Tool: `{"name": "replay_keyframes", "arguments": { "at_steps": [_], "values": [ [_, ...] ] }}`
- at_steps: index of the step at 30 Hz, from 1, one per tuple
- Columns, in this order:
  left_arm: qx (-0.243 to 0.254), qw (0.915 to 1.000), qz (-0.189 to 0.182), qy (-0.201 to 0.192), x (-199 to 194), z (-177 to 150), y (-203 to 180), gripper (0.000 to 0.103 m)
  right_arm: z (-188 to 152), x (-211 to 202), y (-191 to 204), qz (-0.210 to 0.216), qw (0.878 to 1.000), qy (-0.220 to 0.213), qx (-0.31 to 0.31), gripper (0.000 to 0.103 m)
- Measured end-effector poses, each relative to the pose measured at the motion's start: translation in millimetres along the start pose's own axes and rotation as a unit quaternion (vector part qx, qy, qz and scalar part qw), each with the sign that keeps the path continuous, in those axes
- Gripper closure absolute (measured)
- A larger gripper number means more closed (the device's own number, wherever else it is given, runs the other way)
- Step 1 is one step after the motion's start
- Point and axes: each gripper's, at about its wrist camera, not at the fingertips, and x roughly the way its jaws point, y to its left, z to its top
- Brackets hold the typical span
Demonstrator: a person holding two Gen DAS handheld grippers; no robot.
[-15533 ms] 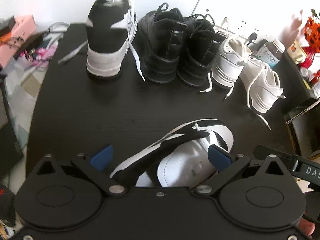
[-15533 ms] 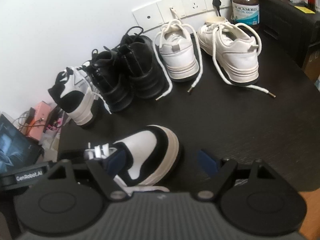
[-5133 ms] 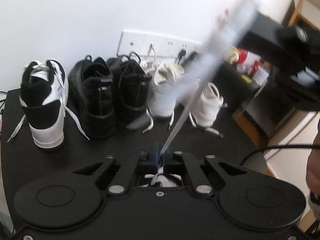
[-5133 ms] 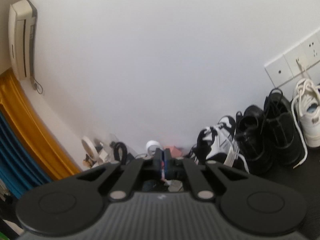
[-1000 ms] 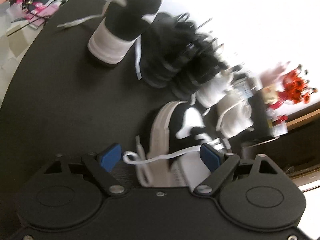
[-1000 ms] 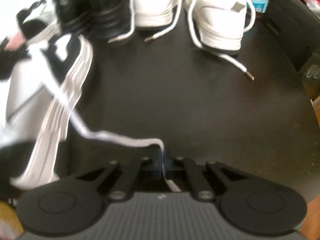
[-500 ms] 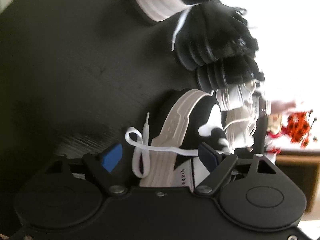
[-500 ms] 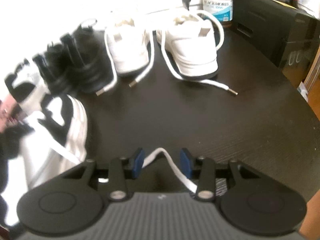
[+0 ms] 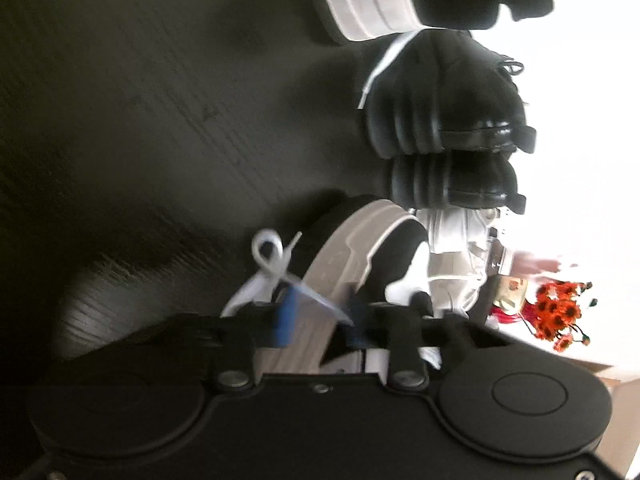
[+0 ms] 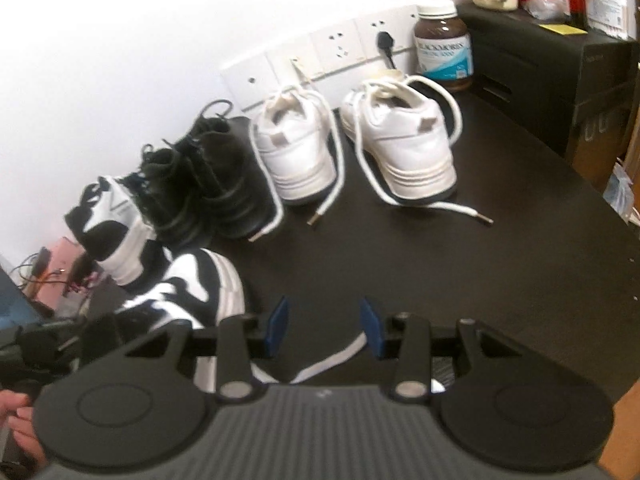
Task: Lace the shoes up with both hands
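Note:
A black and white sneaker lies on its side on the dark table, just ahead of my left gripper. That gripper's jaws have come almost together, with the white lace crossing between the blue pads and looping out to the left. In the right wrist view the same sneaker sits at the lower left. My right gripper stands open above the table, and a loose stretch of the lace lies under its fingers, touching neither pad.
Along the wall stand another black and white sneaker, two black shoes and two white sneakers with trailing laces. A brown bottle and a black cabinet are at the right. A person's hand shows at lower left.
The left gripper rolled, sank toward the sneaker and closed its wide jaws onto the lace. The right gripper opened, let the lace go and rose.

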Motion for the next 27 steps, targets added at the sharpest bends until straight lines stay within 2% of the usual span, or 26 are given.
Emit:
{"name": "replay_keyframes", "arguments": {
  "at_steps": [6, 10, 13, 17, 21, 23, 24, 25, 26, 27],
  "values": [
    [0.029, 0.9982, -0.046, -0.027, -26.8, -2.0, -11.2, 0.101, 5.3, -10.3, 28.2, 0.034, 0.998, -0.015, -0.05, 0.061],
    [0.061, 0.9946, -0.071, -0.044, -47.1, -4.9, -26.4, 0.101, 7.1, -17.1, 65.6, 0.067, 0.988, -0.034, -0.133, 0.055],
    [0.087, 0.9915, -0.084, -0.046, -57.2, -8.2, -40.3, 0.101, 3.8, -18.0, 102.0, 0.096, 0.97, -0.044, -0.218, 0.051],
    [0.12, 0.986, -0.108, -0.043, -67.9, -17.7, -54.2, 0.101, -10.6, -10.4, 151.7, 0.137, 0.935, -0.047, -0.325, 0.05],
    [0.146, 0.9807, -0.124, -0.039, -79.5, -28.8, -63.4, 0.101, -26.3, 7.0, 186.6, 0.152, 0.911, -0.031, -0.381, 0.05],
    [0.152, 0.9797, -0.124, -0.04, -85.9, -33.3, -64.0, 0.101, -28.2, 14.1, 194.7, 0.157, 0.91, -0.025, -0.382, 0.055],
    [0.155, 0.9792, -0.125, -0.041, -88.9, -35.5, -64.1, 0.101, -27.2, 15.7, 195.6, 0.162, 0.913, -0.024, -0.374, 0.077],
    [0.154, 0.9793, -0.124, -0.042, -91.0, -36.2, -63.1, 0.101, -23.6, 17.1, 194.0, 0.169, 0.917, -0.019, -0.361, 0.09],
    [0.152, 0.9796, -0.124, -0.043, -92.8, -36.3, -61.8, 0.1, -19.4, 17.7, 192.0, 0.172, 0.921, -0.015, -0.348, 0.1],
    [0.148, 0.9804, -0.122, -0.046, -96.0, -36.3, -60.5, 0.1, -16.0, 16.6, 189.2, 0.172, 0.926, -0.019, -0.337, 0.1]
  ]
}}
